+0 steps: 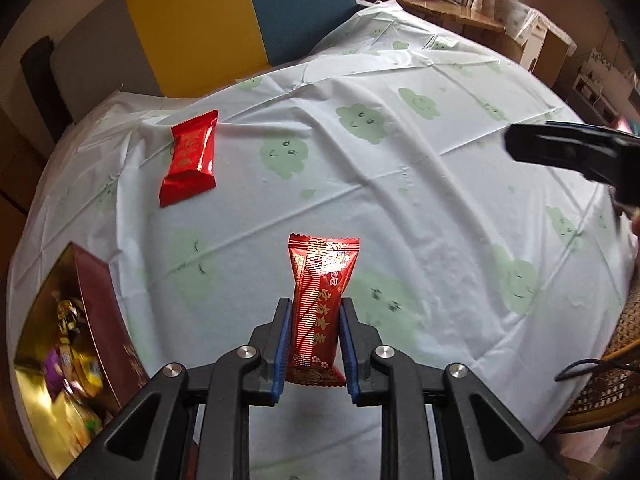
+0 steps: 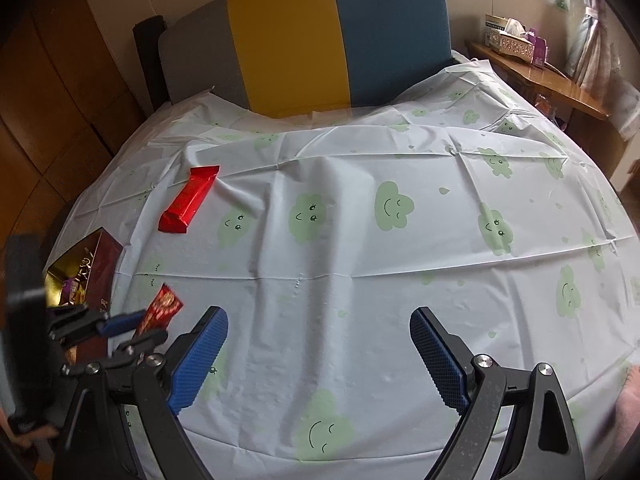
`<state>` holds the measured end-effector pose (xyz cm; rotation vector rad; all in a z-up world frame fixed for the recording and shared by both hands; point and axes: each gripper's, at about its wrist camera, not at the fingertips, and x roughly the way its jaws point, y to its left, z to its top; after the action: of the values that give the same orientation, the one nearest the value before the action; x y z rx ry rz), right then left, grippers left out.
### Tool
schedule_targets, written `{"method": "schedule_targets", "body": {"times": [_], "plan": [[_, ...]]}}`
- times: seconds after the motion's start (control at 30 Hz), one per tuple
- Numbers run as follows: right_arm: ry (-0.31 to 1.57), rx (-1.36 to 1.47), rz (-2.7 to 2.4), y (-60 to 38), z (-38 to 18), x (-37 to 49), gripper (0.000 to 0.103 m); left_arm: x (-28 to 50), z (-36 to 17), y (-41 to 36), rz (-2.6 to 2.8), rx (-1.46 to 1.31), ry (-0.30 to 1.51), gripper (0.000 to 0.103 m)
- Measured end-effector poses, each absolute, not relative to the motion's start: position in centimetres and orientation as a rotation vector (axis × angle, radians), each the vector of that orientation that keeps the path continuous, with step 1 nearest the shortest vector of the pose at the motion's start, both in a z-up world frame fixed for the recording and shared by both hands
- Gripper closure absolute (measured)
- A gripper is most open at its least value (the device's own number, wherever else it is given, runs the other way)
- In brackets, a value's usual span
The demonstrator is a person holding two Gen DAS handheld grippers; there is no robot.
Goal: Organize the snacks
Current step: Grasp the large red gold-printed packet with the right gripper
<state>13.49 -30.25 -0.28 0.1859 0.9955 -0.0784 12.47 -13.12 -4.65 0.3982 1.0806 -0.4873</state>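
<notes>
My left gripper (image 1: 316, 301) is shut on a red foil snack packet (image 1: 324, 264), its blue pads pressing the packet's lower half, and holds it upright above the sheet. From the right wrist view the same gripper (image 2: 134, 330) and packet (image 2: 160, 308) show at the lower left, beside an open maroon box (image 2: 102, 264). That box (image 1: 100, 312) has a gold inside and holds several wrapped snacks. A second red packet (image 1: 190, 158) (image 2: 190, 200) lies flat on the sheet farther back on the left. My right gripper (image 2: 319, 314) stands wide open over bare sheet, with nothing between its fingers.
A white sheet (image 2: 360, 248) printed with green smiling clouds covers the bed. A grey, yellow and blue headboard (image 2: 312, 40) stands behind it. A wooden shelf (image 2: 552, 76) with a tissue box is at the back right. A woven chair (image 1: 616, 380) sits at the right edge.
</notes>
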Motion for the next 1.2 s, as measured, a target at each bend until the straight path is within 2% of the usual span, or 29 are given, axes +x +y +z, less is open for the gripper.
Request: {"method": "schedule_targets", "body": {"times": [0.37, 0.67, 1.2], "plan": [[1.040, 0.287, -0.045, -31.0, -1.9, 13.9, 0.010, 1.7, -6.0, -10.4, -0.456, 0.439, 0.865, 0.080], [1.113, 0.355, 0.037, -28.1, -3.1, 16.8, 0.010, -0.1, -8.1, -6.8, -0.455, 0.389, 0.833, 0.081], [1.212, 0.267, 0.059, -15.5, -5.2, 31.8, 0.010, 0.0, -8.7, -5.0, -0.517, 0.255, 0.774, 0.081]]}}
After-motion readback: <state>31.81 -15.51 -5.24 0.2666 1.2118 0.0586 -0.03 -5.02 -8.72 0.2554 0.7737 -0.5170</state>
